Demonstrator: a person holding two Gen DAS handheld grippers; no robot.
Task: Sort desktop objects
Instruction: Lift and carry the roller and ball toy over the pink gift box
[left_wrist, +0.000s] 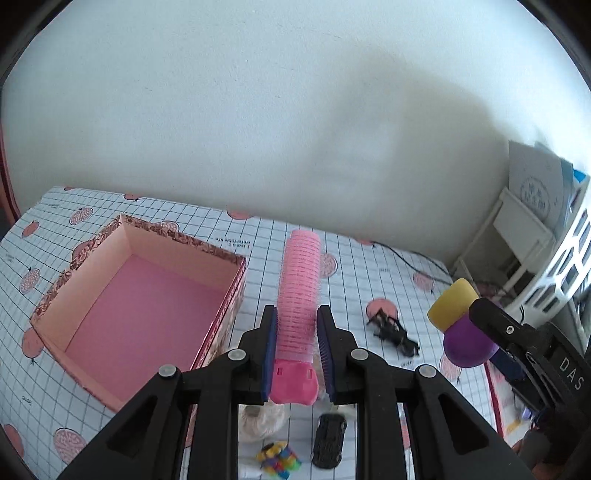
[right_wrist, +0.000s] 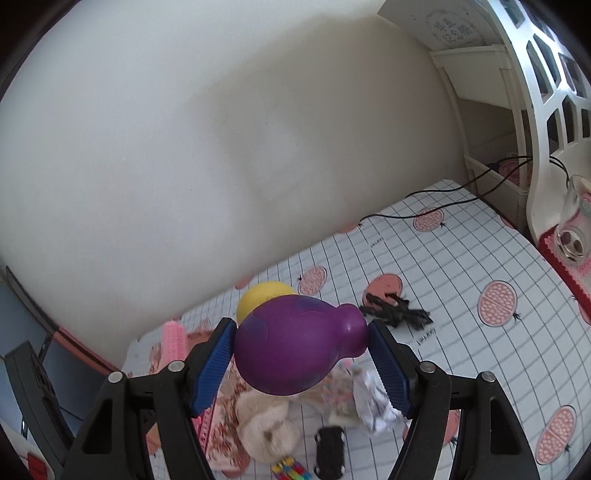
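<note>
Holding two finds above the worktop

Left gripper (left_wrist: 297, 345) jaws pinch a pink hair roller (left_wrist: 298, 295) at centre frame, right of the open pink box (left_wrist: 140, 302). Right gripper (right_wrist: 301, 354) jaws clamp a purple-and-yellow toy (right_wrist: 291, 347), lower centre.

Your table (left_wrist: 303, 258) wears a grid cloth with pink fruit prints. On it: open pink box (left_wrist: 147, 295), black toy car (left_wrist: 328, 439), cream fluffy ball (left_wrist: 262, 421), possibly a black insect toy (left_wrist: 393, 330).

Both tools are showing matte black angular frames with triangular cut-outs, round silver screws at the joints and ribbed blue pads; the right tool (left_wrist: 476, 332) is showing white "DAS" lettering.
</note>
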